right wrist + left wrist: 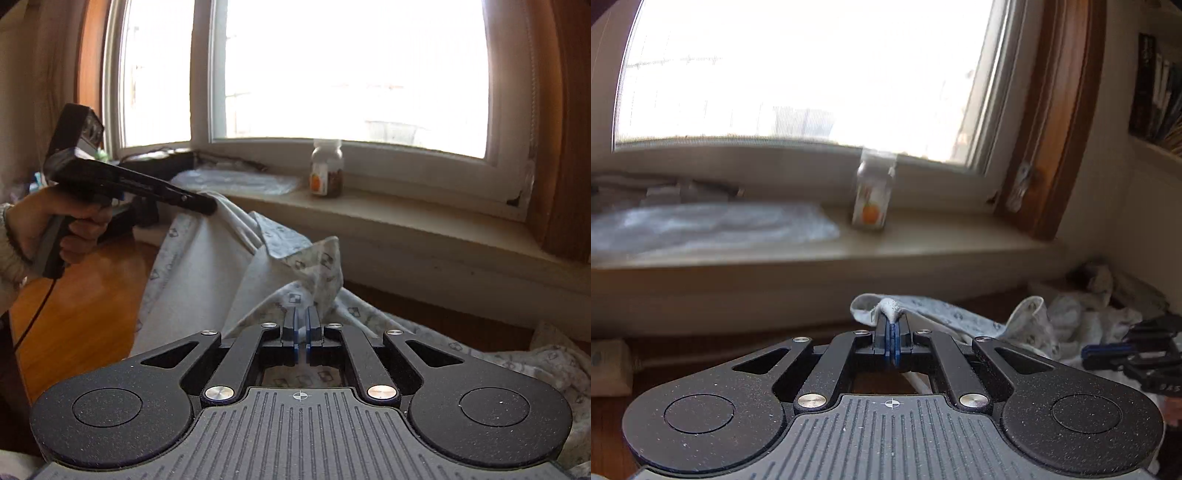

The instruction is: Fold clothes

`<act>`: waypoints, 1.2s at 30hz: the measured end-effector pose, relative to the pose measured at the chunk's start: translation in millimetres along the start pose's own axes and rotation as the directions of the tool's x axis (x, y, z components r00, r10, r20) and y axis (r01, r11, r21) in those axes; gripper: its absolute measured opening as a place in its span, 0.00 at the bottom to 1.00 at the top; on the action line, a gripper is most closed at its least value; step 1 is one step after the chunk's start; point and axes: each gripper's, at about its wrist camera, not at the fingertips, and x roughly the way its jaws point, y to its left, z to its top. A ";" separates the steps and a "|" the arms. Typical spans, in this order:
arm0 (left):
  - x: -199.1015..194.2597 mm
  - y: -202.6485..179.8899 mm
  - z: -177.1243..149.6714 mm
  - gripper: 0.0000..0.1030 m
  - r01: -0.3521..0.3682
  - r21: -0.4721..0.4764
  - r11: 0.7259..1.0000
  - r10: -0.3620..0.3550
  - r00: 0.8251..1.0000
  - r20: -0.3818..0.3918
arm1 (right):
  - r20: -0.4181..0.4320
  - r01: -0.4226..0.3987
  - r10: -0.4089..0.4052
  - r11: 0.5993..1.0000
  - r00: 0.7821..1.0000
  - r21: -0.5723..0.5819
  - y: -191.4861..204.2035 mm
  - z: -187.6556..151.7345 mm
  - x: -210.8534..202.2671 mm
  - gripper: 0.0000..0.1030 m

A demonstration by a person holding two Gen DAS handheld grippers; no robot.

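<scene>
Garment: white cloth (207, 280) with a small grey square print, lifted off the wooden surface (81, 317) below the window, its lower part draped and bunched to the right
Left tool: (893, 321) fingers pressed together on a pinch of the cloth's edge; in the right wrist view it (207, 203) holds a raised corner, gripped by a hand (55, 225)
Right tool: (302, 325) fingers nearly closed on a fold of the printed cloth, a thin gap showing between the blue pads
Windowsill: (406, 218) carries a pill bottle (327, 168) with an orange label and a clear plastic bag (236, 181) left of it
</scene>
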 end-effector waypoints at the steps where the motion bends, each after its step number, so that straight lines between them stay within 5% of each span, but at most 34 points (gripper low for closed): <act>1: 10.2 6.2 -10.6 0.03 -0.001 -0.006 1.000 0.001 0.999 -0.041 | -0.033 -0.008 0.008 1.000 0.999 -0.001 1.1 -4.5 4.7 0.11; 5: 21.7 11.3 -36.2 0.22 -0.048 0.009 0.999 0.049 0.994 -0.097 | -0.133 -0.016 0.013 1.000 0.991 -0.017 7.4 -19.9 15.0 0.20; 9: 3.4 4.3 -35.0 0.43 -0.063 0.050 0.997 0.066 0.996 -0.059 | -0.162 -0.057 0.057 0.998 0.985 0.003 19.8 -22.3 11.8 0.30; 16: -7.4 -34.5 -67.1 0.43 0.052 0.103 0.993 -0.041 0.994 -0.105 | -0.203 -0.128 0.124 0.992 0.971 -0.011 66.8 -22.9 16.8 0.34; 19: 5.2 -41.9 -85.7 0.31 0.086 0.120 0.989 -0.069 0.987 -0.144 | -0.215 -0.138 0.129 0.990 0.968 -0.029 78.1 -25.9 16.2 0.34; 21: 14.2 -43.6 -95.3 0.14 0.099 0.127 0.987 -0.077 0.983 -0.169 | -0.221 -0.145 0.132 0.989 0.966 -0.041 84.5 -28.0 15.2 0.35; 33: 38.0 -32.1 -84.8 0.05 0.076 0.123 0.989 -0.056 0.985 -0.162 | -0.249 -0.172 0.137 0.978 0.959 -0.121 116.8 -38.7 7.8 0.37; 36: 41.8 -31.5 -81.6 0.04 0.072 0.119 0.990 -0.051 0.985 -0.167 | -0.233 -0.148 0.109 0.977 0.966 -0.157 113.2 -38.1 3.8 0.09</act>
